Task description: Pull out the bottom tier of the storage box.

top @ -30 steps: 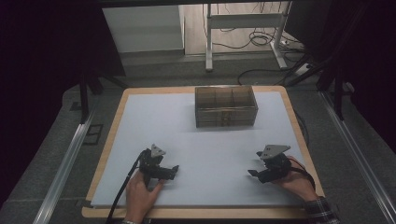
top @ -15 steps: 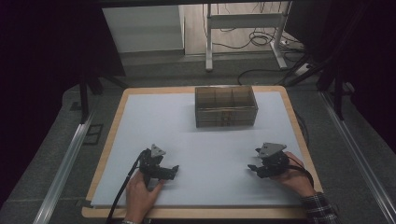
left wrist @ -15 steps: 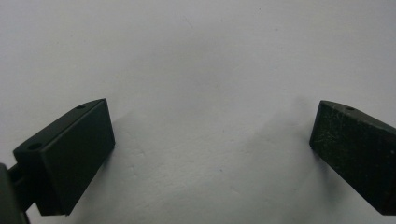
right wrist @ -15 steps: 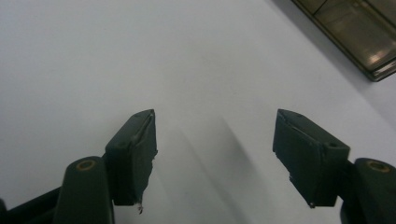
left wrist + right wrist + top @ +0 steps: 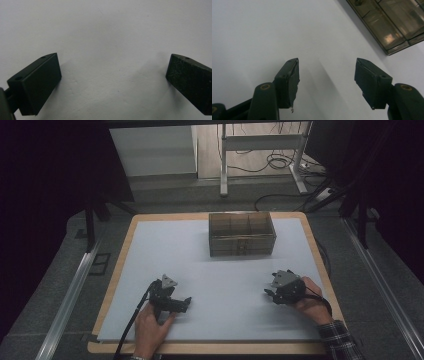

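Right claw [image 5: 270,294] sits low over the white surface [image 5: 225,270], its jaws spread with bare sheet between them; they have just been closing. Left claw [image 5: 186,302] lies beside it across the sheet, well apart, jaws spread wide and pinching nothing, as the left gripper view [image 5: 112,75] shows plainly.

Open sheet lies all round both claws. The wooden rim runs just behind the hands and close outside the right hand [image 5: 312,302]; the left hand [image 5: 150,327] has more sheet on its outer side. Ahead of both claws the way is free up to the box [image 5: 242,234].

That box, smoky and see-through, stands well ahead of the right claw and a little toward the left one, near the far edge. Its long axis runs across the surface, parallel to that edge, open top upward, divided into compartments. What the compartments hold is too dim to make out. In the right gripper view one corner of the box [image 5: 392,22] is cut off by the frame.
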`<state>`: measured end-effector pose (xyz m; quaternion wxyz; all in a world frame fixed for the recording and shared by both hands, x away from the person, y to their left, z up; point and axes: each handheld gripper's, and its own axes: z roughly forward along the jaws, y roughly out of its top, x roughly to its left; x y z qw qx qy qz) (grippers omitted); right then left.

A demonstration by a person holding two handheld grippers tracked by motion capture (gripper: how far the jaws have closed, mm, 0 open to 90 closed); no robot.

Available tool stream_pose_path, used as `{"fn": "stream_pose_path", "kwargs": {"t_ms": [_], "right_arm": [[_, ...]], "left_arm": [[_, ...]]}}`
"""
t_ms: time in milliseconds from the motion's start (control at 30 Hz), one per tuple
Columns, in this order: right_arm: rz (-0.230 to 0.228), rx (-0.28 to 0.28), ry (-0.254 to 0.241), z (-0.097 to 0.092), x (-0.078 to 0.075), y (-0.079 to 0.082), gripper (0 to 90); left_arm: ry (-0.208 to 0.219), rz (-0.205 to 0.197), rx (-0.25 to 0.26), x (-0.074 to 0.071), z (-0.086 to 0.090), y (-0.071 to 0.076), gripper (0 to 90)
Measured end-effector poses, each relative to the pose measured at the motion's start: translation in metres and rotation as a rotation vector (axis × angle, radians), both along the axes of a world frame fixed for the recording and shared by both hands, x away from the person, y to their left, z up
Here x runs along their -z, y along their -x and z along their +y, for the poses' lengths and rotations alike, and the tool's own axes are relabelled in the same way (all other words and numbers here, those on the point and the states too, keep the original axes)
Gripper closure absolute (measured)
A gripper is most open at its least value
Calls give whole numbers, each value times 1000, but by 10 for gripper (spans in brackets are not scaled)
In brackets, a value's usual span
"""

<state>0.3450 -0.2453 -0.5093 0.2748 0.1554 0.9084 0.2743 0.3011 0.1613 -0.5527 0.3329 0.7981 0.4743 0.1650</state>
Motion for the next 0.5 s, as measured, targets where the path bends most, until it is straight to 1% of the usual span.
{"fn": "stream_pose_path", "kwargs": {"t_ms": [133,167,200,267,333,367,433,500], "right_arm": [[-36,1,20,4,0,-4,370],[-36,1,20,4,0,-4,370],[-52,1,26,5,1,-6,371],[-56,3,32,6,1,-7,371],[-80,1,45,8,1,-9,376],[-80,1,45,8,1,-9,376],[-112,-1,65,9,2,-10,379],[-129,-5,75,11,3,-11,381]], "left_arm": [[0,0,0,0,0,0,0],[0,0,0,0,0,0,0],[0,0,0,0,0,0,0],[0,0,0,0,0,0,0],[0,0,0,0,0,0,0],[0,0,0,0,0,0,0],[0,0,0,0,0,0,0],[0,0,0,0,0,0,0]]}}
